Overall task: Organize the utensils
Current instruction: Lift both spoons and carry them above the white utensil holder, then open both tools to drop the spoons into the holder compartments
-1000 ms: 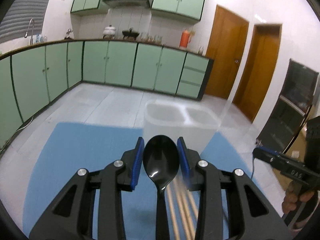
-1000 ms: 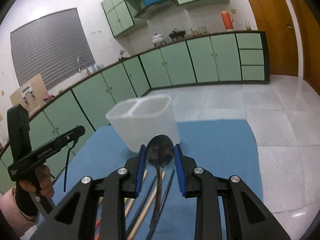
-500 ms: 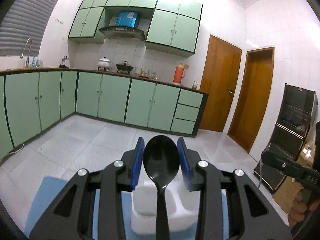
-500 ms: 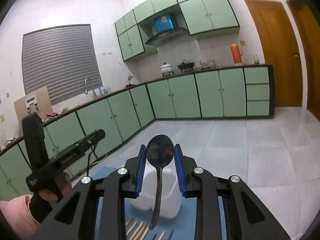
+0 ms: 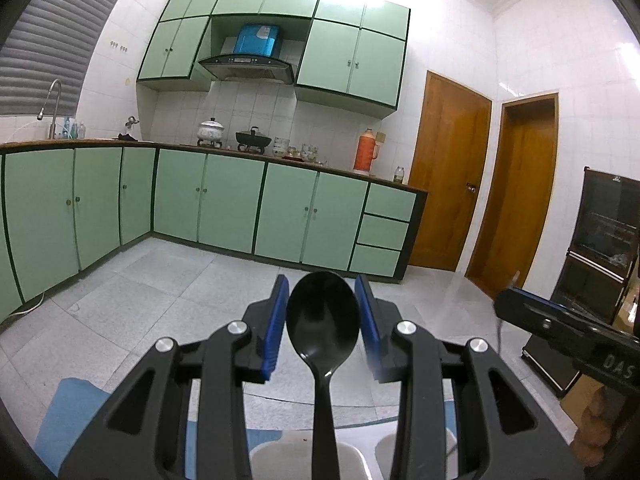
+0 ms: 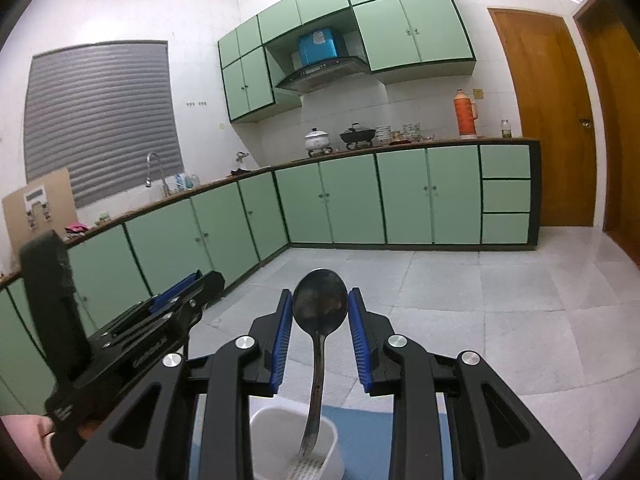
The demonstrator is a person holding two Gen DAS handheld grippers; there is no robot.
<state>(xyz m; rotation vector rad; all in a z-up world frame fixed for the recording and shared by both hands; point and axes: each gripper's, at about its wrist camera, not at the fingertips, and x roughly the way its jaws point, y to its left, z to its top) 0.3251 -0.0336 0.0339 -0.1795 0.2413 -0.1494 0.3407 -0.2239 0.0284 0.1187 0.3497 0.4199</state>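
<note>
While two tongs (image 5: 322,314) (image 6: 319,316) clamp two spoons (image 5: 322,322) (image 6: 319,312).

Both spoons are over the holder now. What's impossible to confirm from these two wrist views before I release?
- Left wrist: the black spoon handle's lower end is cut off by the bottom edge, so its compartment in the white holder is uncertain.
- Right wrist: the metal spoon tip blurs into the holder's slotted floor; contact unclear.
- Both: neither gripper's contact with its spoon bowl is resolvable.

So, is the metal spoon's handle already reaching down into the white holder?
Yes, the metal spoon hangs handle-down, its tip inside the white holder near the slotted bottom.
</note>
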